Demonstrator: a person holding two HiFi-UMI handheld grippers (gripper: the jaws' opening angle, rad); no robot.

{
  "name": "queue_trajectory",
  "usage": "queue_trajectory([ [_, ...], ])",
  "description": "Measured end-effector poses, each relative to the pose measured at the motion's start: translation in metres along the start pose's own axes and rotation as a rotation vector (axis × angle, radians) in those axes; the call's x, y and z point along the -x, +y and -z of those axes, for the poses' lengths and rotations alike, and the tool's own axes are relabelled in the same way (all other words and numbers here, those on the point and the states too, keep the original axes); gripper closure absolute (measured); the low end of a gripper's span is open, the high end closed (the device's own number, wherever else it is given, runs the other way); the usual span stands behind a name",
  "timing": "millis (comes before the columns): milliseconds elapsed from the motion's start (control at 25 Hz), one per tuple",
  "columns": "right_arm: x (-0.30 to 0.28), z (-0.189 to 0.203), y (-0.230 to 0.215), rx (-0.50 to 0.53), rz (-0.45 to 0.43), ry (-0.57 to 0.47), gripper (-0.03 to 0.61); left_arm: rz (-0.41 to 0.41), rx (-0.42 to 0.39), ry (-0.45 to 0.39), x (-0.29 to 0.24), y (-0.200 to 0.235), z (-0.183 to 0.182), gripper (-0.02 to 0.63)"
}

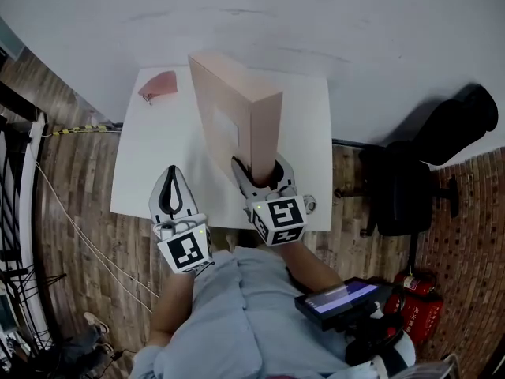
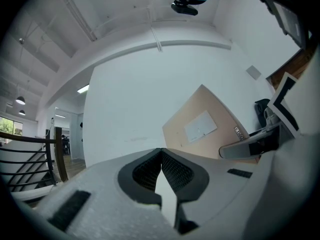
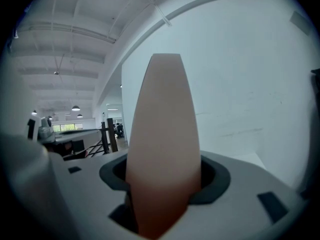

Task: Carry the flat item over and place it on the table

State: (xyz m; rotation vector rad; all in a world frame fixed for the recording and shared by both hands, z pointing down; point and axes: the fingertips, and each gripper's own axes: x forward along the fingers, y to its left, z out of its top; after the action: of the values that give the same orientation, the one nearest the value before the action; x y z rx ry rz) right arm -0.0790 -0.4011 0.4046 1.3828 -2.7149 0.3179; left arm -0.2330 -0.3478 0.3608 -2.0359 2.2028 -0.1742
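The flat item is a thin tan cardboard box (image 1: 237,109) with a white label, standing on its narrow edge above the white table (image 1: 158,156). My right gripper (image 1: 260,174) is shut on the box's near end, and the box's edge (image 3: 165,144) fills the gap between its jaws. The left gripper (image 1: 172,174) hovers to the left of the box, over the table's near edge, shut with nothing in it. In the left gripper view its tips (image 2: 161,151) meet, and the box (image 2: 200,129) shows at the right, apart from it.
A small pink object (image 1: 160,85) lies at the table's far left corner. A black office chair (image 1: 402,196) stands right of the table, with a red fire extinguisher (image 1: 418,302) near it. A white wall runs behind the table. Cables and a black railing (image 1: 20,133) are on the left.
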Motion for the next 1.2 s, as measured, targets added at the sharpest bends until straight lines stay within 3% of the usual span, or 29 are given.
queue_trajectory([
  [480, -0.062, 0.022, -0.016, -0.126, 0.042, 0.086, 0.304, 0.073, 0.008, 0.039, -0.068, 0.018, 0.025, 0.604],
  [1200, -0.1, 0.027, -0.031, -0.277, 0.051, 0.127, 0.305, 0.158, 0.049, 0.109, -0.118, 0.02, 0.055, 0.604],
])
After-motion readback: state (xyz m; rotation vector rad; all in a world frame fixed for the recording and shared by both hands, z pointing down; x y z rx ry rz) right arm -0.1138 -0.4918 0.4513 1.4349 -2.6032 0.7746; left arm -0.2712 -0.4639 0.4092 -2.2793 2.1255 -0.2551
